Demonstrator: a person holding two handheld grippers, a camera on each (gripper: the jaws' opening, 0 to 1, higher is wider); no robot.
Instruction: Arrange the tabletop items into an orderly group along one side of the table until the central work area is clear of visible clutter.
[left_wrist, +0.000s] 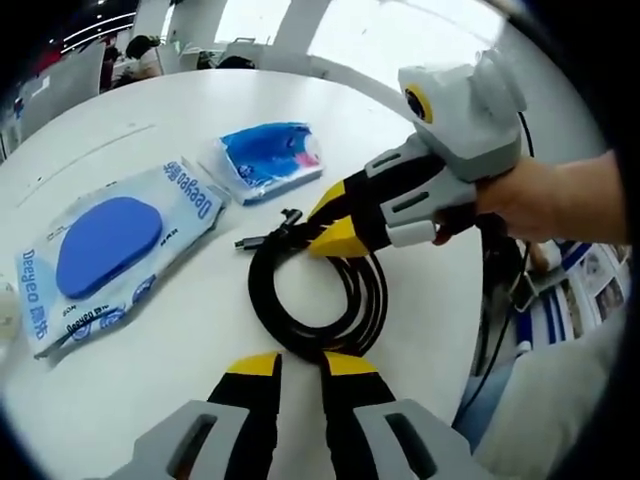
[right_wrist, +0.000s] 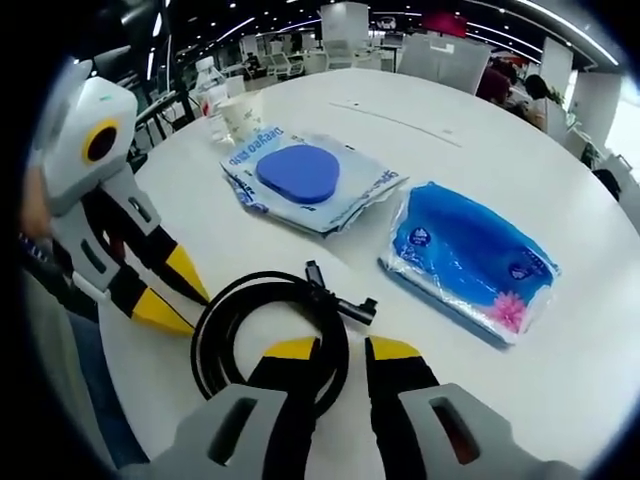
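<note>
Both sets of tongs sit at the coiled black cable (right_wrist: 270, 325): the right tongs (right_wrist: 340, 350) stand parted over the near side of the coil, gripping nothing. The left tongs (left_wrist: 300, 363) are also parted, just beside its rim. Beyond lie a blue tissue pack (right_wrist: 470, 260) and a wipes pack (right_wrist: 305, 180), apart on the white bench (right_wrist: 480, 130) — judged early, nothing yet grouped along one side.
</note>
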